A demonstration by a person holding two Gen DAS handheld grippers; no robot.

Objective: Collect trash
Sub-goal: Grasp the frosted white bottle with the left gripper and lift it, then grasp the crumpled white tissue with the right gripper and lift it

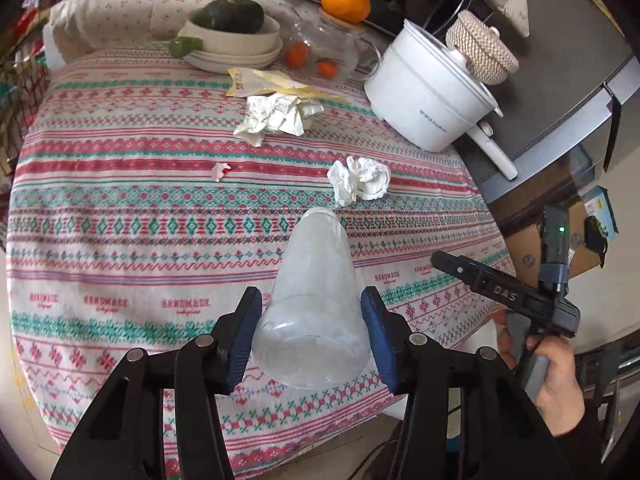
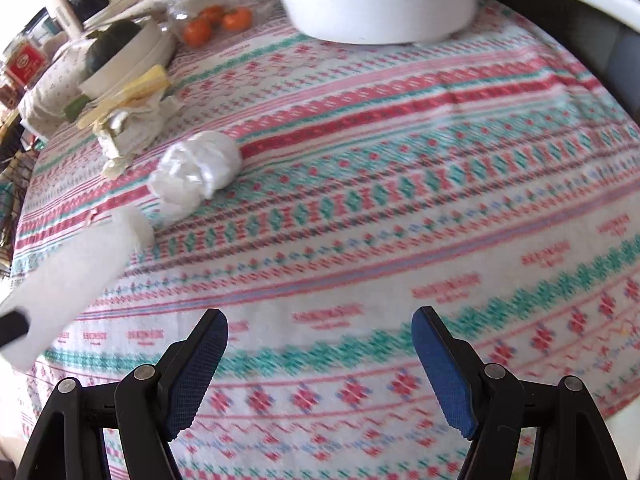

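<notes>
**Mia:** The left tool is holding the see-through plastic cup. Its two blue pads press on the wide end, one on each side. The cup points away, toward twelve o'clock, over the desk with the striped red and green cloth.

**Ben:** Could it fall?

**Mia:** I think so. The cup is thin and soft. If the tool squeezes too hard, the cup may bend and pop out. If it squeezes too little, the cup may slide out, because it gets thinner toward the far end.

**Ben:** What about the right tool?

**Mia:** It is wide apart and holds nothing. It hangs over the cloth near the desk's edge.

**Ben:** What trash is left?

**Mia:** A crumpled white tissue ball sits at about one o'clock from the cup. A bigger wad of cream paper lies past it at eleven o'clock, touching a flat yellow wrapper. A tiny red and white scrap is at ten o'clock.

**Ben:** What might go wrong there?

**Mia:** The white round cooking pot stands near the tissue, at two o'clock. A tool reaching too far might bump it. The tissue is light, so a pad could push it away. The tiny scrap is flat, so the pads might pinch the cloth too and drag it.
</notes>
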